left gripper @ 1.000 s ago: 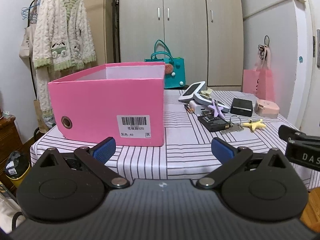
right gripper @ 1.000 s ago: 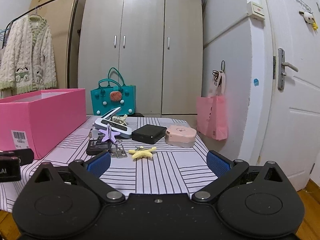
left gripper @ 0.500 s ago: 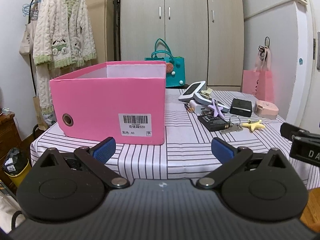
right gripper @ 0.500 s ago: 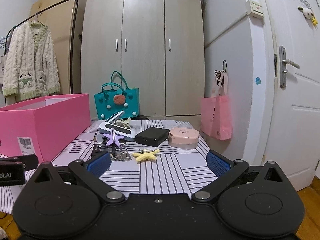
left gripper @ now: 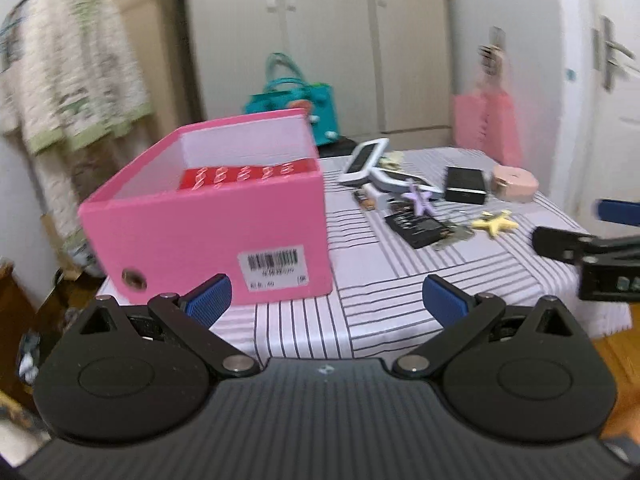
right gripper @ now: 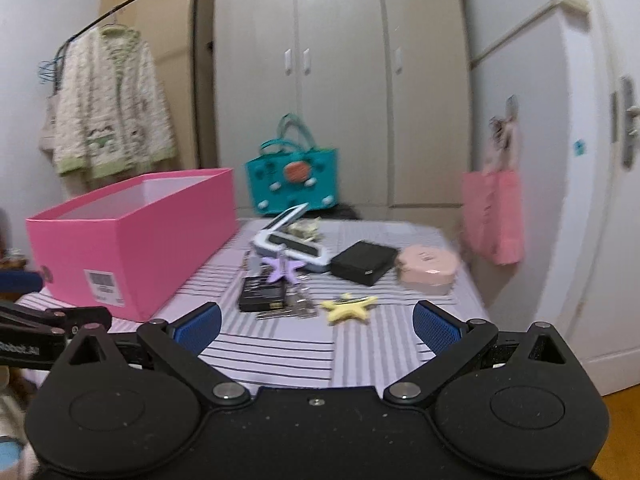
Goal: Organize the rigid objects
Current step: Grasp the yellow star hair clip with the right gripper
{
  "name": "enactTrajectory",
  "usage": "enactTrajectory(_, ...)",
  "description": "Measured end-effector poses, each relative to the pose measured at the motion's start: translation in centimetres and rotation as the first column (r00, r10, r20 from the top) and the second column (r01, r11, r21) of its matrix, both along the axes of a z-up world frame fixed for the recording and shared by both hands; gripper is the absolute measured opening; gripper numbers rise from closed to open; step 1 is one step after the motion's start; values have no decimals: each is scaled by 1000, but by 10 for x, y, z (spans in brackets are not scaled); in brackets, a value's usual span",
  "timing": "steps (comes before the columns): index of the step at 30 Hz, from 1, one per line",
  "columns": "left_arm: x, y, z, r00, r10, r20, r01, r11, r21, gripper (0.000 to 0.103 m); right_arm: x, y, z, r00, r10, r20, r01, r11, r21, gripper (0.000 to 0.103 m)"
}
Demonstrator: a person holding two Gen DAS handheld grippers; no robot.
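A pink box [left gripper: 224, 216] [right gripper: 136, 236] stands open-topped on the striped table [left gripper: 400, 280] [right gripper: 280, 344], a red item [left gripper: 248, 174] showing inside it. Right of it lie small objects: a yellow star [left gripper: 494, 222] [right gripper: 350, 307], a purple star [left gripper: 418, 197] [right gripper: 285, 267], a black flat device [left gripper: 416, 226] [right gripper: 262, 294], keys [right gripper: 296, 310], a black box [left gripper: 466, 185] [right gripper: 364, 262], a pink case [left gripper: 514, 182] [right gripper: 428, 270] and a white folding device [left gripper: 366, 160] [right gripper: 290, 240]. My left gripper [left gripper: 326, 300] is open before the table's near edge. My right gripper [right gripper: 316, 328] is open, facing the small objects.
A teal bag [right gripper: 294, 182] stands behind the table before a wardrobe [right gripper: 340, 80]. A pink bag [right gripper: 494, 216] hangs on the right wall beside a door [right gripper: 616, 160]. A cream cardigan [right gripper: 112, 104] hangs on a rack at the left.
Both grippers have risen and tilted down, so the box's inside and the tabletop show more. The jaws of both stay open and hold nothing.
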State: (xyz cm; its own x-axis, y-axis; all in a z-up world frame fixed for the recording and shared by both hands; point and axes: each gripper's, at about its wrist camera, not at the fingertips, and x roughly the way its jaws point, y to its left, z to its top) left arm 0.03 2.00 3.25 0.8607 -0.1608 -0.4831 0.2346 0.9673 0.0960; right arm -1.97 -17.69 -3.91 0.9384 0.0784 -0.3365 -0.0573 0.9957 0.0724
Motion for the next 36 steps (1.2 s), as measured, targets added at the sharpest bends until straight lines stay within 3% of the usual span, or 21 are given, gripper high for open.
enactTrajectory(3,2,6,14,997,-72,6,71,996,49,103,13,-2,2,996,69,-48,-67,997,39,103)
enactTrajectory(5,5,10,16,997,-69,13,68,995,72,103,23,0,0,993,95,-77,-91,995,51,100)
enactTrajectory(10,23,27,33,991,-128,-45,130,990,48,102,49,1,-9,989,76,-124,-73,997,33,90)
enactTrajectory(14,49,46,55,981,-156,-119,162,986,45,101,78,-13,-19,983,26,-184,-13,998,67,87)
enactTrajectory(17,79,61,73,954,-183,-240,197,980,36,101,97,-22,-27,974,-5,-229,27,996,90,85)
enactTrajectory(19,94,70,81,946,-175,-273,191,981,31,99,108,-25,-30,971,-18,-240,41,995,90,85)
enactTrajectory(23,115,83,84,962,-107,-251,131,988,83,99,122,-28,-35,973,-19,-231,41,995,93,84)
enactTrajectory(26,137,98,83,934,-126,-333,140,990,19,97,130,-26,-37,971,-31,-236,46,997,60,81)
enactTrajectory(28,152,108,83,910,-124,-396,128,992,-17,92,132,-20,-38,971,-52,-233,50,999,-14,69)
enactTrajectory(29,161,112,83,898,-118,-424,120,992,-23,90,131,-19,-36,972,-48,-230,45,999,-17,57)
enactTrajectory(30,169,114,83,887,-111,-449,114,993,-21,89,132,-20,-34,970,-43,-239,42,999,-12,53)
enactTrajectory(33,194,123,79,864,-50,-501,73,997,27,77,137,-21,-27,963,-41,-268,33,999,-34,47)
enactTrajectory(36,218,126,74,853,8,-522,61,992,114,72,145,-26,-20,953,-35,-300,30,999,-22,47)
